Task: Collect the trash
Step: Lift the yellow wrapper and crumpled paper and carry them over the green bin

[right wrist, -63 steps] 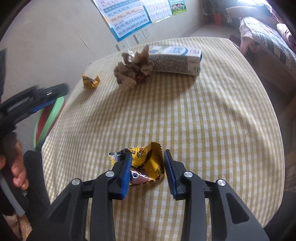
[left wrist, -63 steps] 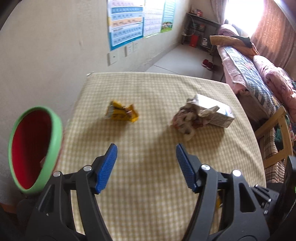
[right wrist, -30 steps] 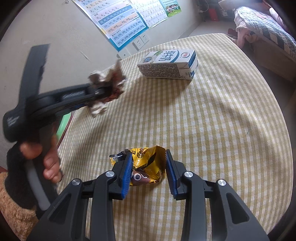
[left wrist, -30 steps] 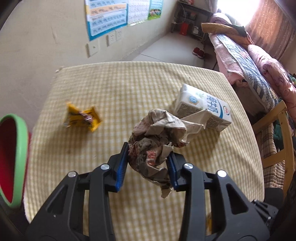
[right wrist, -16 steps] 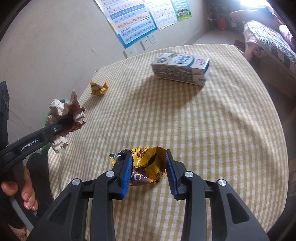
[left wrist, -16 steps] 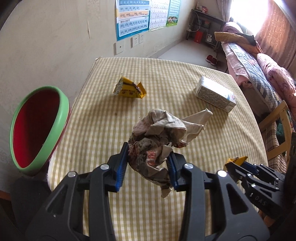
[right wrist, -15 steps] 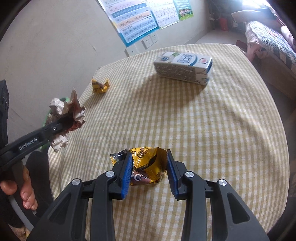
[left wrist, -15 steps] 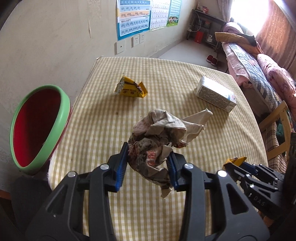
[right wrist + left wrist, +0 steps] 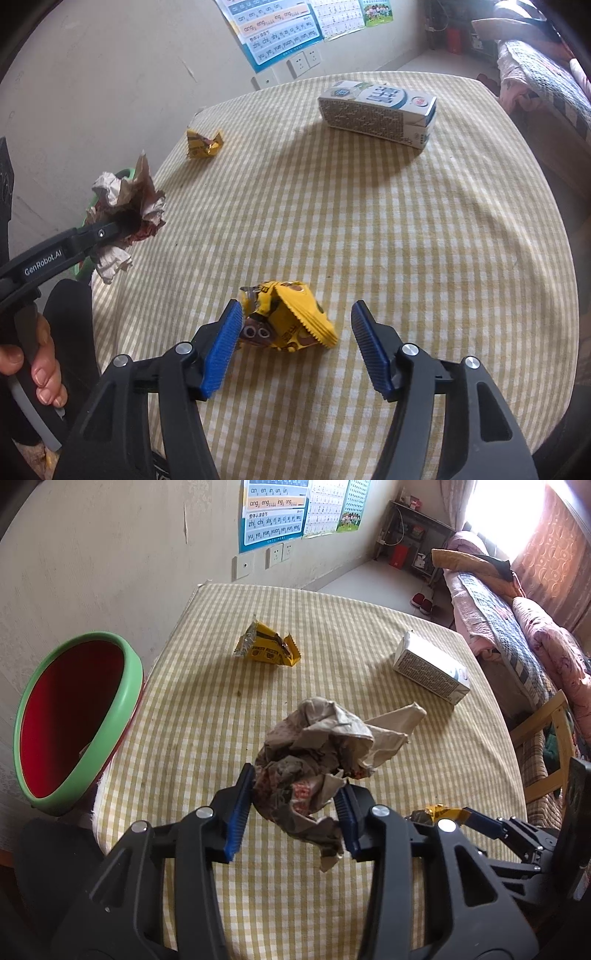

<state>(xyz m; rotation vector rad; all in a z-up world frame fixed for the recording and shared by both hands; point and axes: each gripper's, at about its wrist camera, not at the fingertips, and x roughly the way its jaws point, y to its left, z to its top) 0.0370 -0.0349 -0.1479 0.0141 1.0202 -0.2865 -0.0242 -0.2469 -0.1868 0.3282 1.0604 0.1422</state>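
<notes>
My left gripper [image 9: 294, 782] is shut on a crumpled brown-and-white paper wad [image 9: 317, 746] and holds it above the checked tablecloth [image 9: 207, 738]. In the right wrist view the same wad [image 9: 125, 210] hangs at the table's left edge. The jaws of my right gripper [image 9: 296, 310] are opening. A yellow snack wrapper [image 9: 291, 317] lies on the cloth between them, against the left pad and apart from the right one. A second yellow wrapper [image 9: 267, 650] and a white milk carton [image 9: 430, 674] lie farther back.
A red bin with a green rim [image 9: 135, 679] stands off the table's left side, beside the wall. A wooden chair [image 9: 554, 731] and a bed [image 9: 517, 627] are to the right. A hand [image 9: 40, 365] grips the left tool's handle.
The right jaws have spread off the yellow wrapper, which now lies loose between them. The left gripper carried the paper wad leftward, away from the carton, then held still.
</notes>
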